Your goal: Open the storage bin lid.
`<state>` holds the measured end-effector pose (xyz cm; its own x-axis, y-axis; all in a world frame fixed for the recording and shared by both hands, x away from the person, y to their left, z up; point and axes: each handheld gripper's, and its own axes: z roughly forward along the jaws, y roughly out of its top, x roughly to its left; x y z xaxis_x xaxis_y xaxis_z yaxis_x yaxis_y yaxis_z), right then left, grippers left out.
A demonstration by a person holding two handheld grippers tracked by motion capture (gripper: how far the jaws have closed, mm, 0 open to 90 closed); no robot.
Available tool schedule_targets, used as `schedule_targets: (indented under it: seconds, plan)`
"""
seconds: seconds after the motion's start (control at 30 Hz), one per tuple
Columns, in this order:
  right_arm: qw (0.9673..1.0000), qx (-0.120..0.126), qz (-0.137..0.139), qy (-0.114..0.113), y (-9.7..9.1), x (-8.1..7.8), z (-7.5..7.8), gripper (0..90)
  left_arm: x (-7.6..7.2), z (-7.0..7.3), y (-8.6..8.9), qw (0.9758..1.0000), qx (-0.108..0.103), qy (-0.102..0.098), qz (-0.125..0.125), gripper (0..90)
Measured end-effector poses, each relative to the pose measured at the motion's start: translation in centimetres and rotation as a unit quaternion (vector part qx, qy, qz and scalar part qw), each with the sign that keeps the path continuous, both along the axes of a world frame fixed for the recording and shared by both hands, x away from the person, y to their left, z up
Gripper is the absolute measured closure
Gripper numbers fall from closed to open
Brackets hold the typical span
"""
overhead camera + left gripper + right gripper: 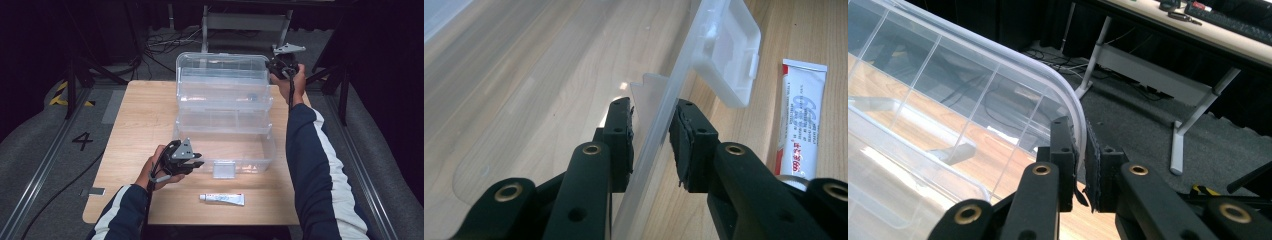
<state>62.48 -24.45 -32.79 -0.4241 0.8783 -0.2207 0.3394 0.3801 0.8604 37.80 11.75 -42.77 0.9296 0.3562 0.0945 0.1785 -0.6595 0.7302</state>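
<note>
L gripper (196, 161) sits at the near-left corner of the clear storage box (225, 145), on the wooden table (135, 120). In the left gripper view its jaws straddle the box's thin front wall (659, 135), one pad (621, 135) inside the box and one outside. The gap is narrow; the right pad looks to touch the plastic, the left stands just off it, so it's a loose pinch at best, more a steadying hold than a clamp. The box latch (729, 55) lies just beyond the tips along that same wall, and a white tube (800, 120) lies on the table beside the box, near the person's edge.

R gripper (283, 64) is at the far-right corner, well apart from the L, jaws nearly together on the curved rim of the open lid (1068, 95), which stands up at the back of the box. Pads press the rim from both sides, so a firm grip.

Key relation: the lid's long axis runs left-right across the table, hinged along the back edge, and R holds it at one end only. The lid lies toward the person from R's tips, so I judge swinging it down means pulling R toward the near side while L pins the front wall. R is the only hand near the lid.
</note>
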Motion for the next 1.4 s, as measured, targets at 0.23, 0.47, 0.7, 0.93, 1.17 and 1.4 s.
schedule_targets:
  seconds: [0.23, 0.47, 0.7, 0.93, 1.17, 1.4]
  plan:
    - [0.9997, -0.007, 0.013, 0.021, -0.3, 1.4, -0.7, 82.1, 0.0, 0.0, 0.0, 1.0, 0.0, 0.002, 0.003, 70.9]
    - [0.9984, -0.016, 0.014, 0.053, -0.7, 2.6, -2.1, 81.4, 0.1, -0.1, 0.2, 1.0, -0.006, 0.007, -0.001, 69.7]
    - [0.9964, -0.015, 0.004, 0.084, -1.0, 3.5, -3.7, 83.0, 0.1, -0.1, 0.3, 0.9999, -0.008, 0.008, -0.003, 69.1]
    - [0.9952, -0.022, 0.008, 0.095, -1.3, 3.3, -4.0, 89.6, 0.1, -0.1, 0.3, 0.9999, -0.007, 0.006, -0.005, 69.6]
    - [0.9956, -0.018, 0.003, 0.092, -2.1, 2.5, -3.9, 88.4, 0.2, -0.2, 0.6, 0.9999, -0.011, 0.011, -0.004, 69.4]
    - [0.9966, -0.003, 0.01, 0.082, -2.8, 1.2, -3.1, 88.1, 0.2, -0.2, 0.5, 0.9999, -0.01, 0.013, -0.003, 69.4]
